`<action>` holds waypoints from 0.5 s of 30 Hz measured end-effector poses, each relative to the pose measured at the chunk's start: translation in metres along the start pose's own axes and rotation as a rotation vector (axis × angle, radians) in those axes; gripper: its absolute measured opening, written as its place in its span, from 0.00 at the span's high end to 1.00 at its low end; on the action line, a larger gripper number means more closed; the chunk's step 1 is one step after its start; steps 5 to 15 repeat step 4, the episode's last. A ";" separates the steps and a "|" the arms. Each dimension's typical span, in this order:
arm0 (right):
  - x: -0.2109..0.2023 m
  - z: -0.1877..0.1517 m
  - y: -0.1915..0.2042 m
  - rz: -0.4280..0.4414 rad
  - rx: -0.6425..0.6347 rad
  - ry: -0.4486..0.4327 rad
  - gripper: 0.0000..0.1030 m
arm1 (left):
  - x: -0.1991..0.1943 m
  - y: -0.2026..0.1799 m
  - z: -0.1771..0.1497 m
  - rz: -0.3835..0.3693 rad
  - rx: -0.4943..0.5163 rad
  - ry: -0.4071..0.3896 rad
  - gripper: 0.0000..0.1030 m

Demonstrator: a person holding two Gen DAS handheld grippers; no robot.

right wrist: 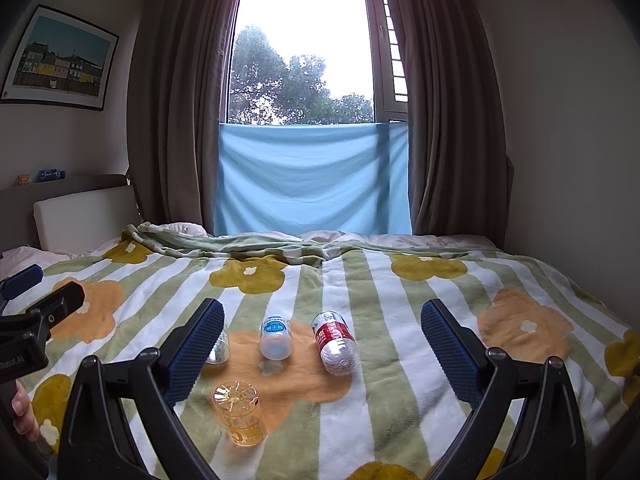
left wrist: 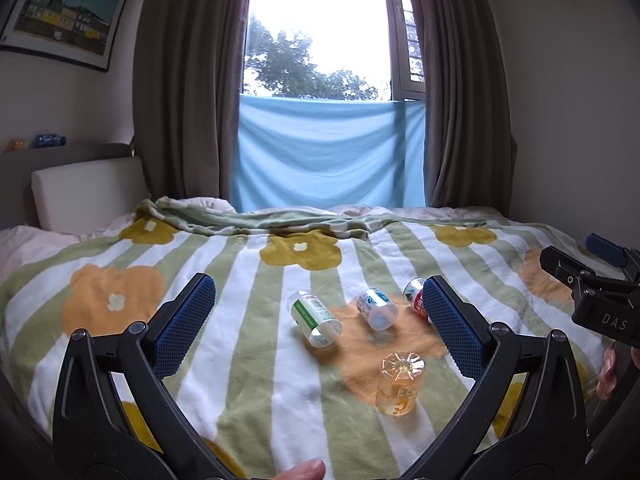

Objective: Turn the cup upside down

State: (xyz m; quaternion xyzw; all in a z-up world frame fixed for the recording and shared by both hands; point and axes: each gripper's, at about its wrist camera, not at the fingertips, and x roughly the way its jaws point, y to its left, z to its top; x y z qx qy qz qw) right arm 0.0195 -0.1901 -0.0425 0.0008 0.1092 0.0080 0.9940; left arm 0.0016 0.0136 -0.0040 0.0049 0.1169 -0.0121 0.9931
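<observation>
Amber plastic cup [left wrist: 400, 383] is standing base-up on the bed's blanket [left wrist: 256, 392]; likely light, thin-walled, slippery, so grip mid-wall; left gripper [left wrist: 320, 328] and right gripper [right wrist: 322, 350] are hovering, fingers apart.

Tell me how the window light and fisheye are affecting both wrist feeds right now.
Left wrist view: the window is blown out white, the curtains bow outward, yet the orange cup stays sharp. Right wrist view: the same glare, dark corner vignetting, the orange cup clear, the blanket evenly lit.

Cup [left wrist: 400, 384] on blanket [left wrist: 248, 380], three bottles [left wrist: 378, 309] behind
</observation>
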 end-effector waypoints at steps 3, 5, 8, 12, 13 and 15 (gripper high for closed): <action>0.000 0.000 0.000 0.000 0.001 0.000 0.04 | -0.001 0.000 0.000 0.002 0.006 -0.001 0.00; 0.000 0.000 0.000 0.001 0.001 0.000 0.04 | -0.001 0.000 -0.001 0.001 0.005 -0.001 0.00; 0.000 0.000 0.000 0.001 0.001 0.000 0.04 | -0.001 0.000 -0.001 0.001 0.005 -0.001 0.00; 0.000 0.000 0.000 0.001 0.001 0.000 0.04 | -0.001 0.000 -0.001 0.001 0.005 -0.001 0.00; 0.000 0.000 0.000 0.001 0.001 0.000 0.04 | -0.001 0.000 -0.001 0.001 0.005 -0.001 0.00; 0.000 0.000 0.000 0.001 0.001 0.000 0.04 | -0.001 0.000 -0.001 0.001 0.005 -0.001 0.00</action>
